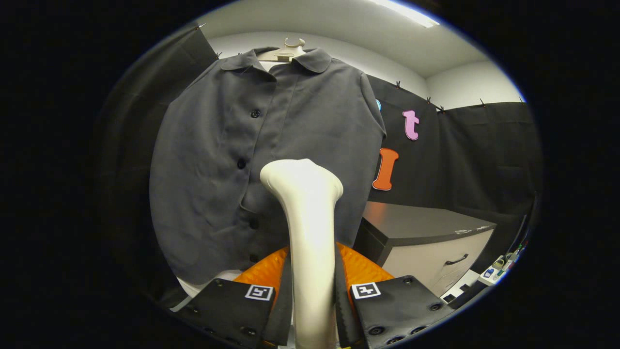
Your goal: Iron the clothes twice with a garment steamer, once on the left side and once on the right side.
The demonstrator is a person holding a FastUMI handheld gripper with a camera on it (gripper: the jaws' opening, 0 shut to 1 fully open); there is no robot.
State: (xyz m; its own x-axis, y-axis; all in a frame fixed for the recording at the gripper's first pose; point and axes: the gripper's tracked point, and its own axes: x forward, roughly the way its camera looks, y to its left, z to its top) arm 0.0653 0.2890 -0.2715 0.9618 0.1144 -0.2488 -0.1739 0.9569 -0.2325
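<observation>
**Steamer in the grip, shirt dead ahead**

You've got the garment steamer (310, 232) clamped in the gripper (312, 310), both fingers pressed against its pale handle, one from each side. The handle rises straight up between the fingers toward twelve o'clock and flares into the head, which sits right in front of the lower button placket.

The shirt (218, 160) hangs beyond the fingers on a hanger (286, 51) at twelve o'clock, collar up top and hem low, near seven o'clock from the steamer head. It's dark grey, buttoned down the middle, with one panel spreading toward nine o'clock and the other toward two.

On handling, my read is this. The steamer looks like smooth, hard plastic, rigid but a touch slippery, and top-heavy with that flared head. Your hold low on the narrow shaft is the sensible spot, so keep the squeeze firm or it may twist. The shirt is the opposite: light, limp fabric hanging free, pinned at nothing but the hanger. It will likely swing or bunch if you push, so glide along it lightly. Whether the head is touching the cloth right now, I can't tell.

Off at four o'clock, a counter (416, 223) with a drawer stands just beside the shirt's edge.
</observation>
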